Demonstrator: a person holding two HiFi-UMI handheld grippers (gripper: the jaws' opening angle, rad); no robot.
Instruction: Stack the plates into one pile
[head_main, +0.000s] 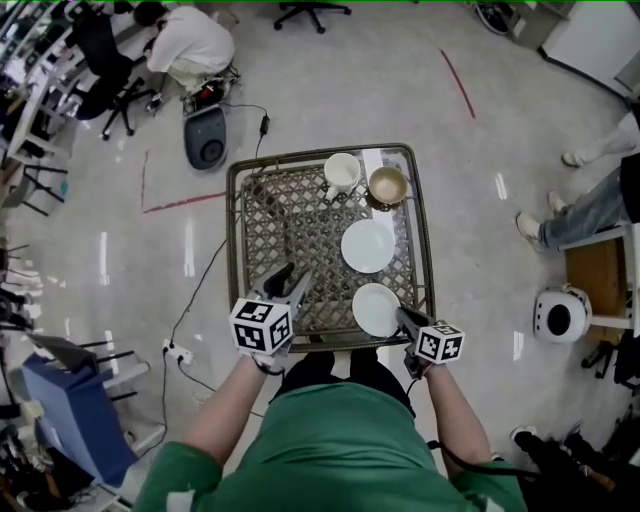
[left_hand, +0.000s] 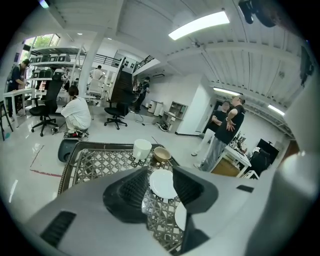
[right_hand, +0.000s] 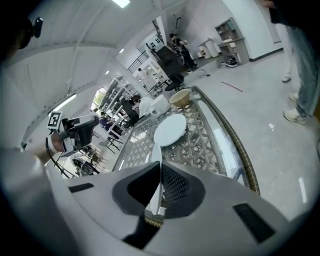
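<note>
Two white plates lie on the right side of the lattice-topped table (head_main: 262, 215). The far plate (head_main: 368, 246) lies flat and free. My right gripper (head_main: 402, 318) is shut on the right rim of the near plate (head_main: 374, 309). In the right gripper view the held plate (right_hand: 156, 152) shows edge-on between the pads of that gripper (right_hand: 160, 169), with the far plate (right_hand: 170, 130) beyond. My left gripper (head_main: 290, 282) hovers open over the table's near left part, holding nothing. In the left gripper view the far plate (left_hand: 162, 186) shows through the gap of the left gripper (left_hand: 160, 173), with the near plate (left_hand: 181, 216) lower right.
A white mug (head_main: 341, 172) and a brown bowl (head_main: 387, 185) stand at the table's far right corner. A person crouches at the far left (head_main: 190, 45). Someone's legs (head_main: 580, 215) and a small white round device (head_main: 558, 315) are to the right. A cable (head_main: 195, 290) runs along the floor.
</note>
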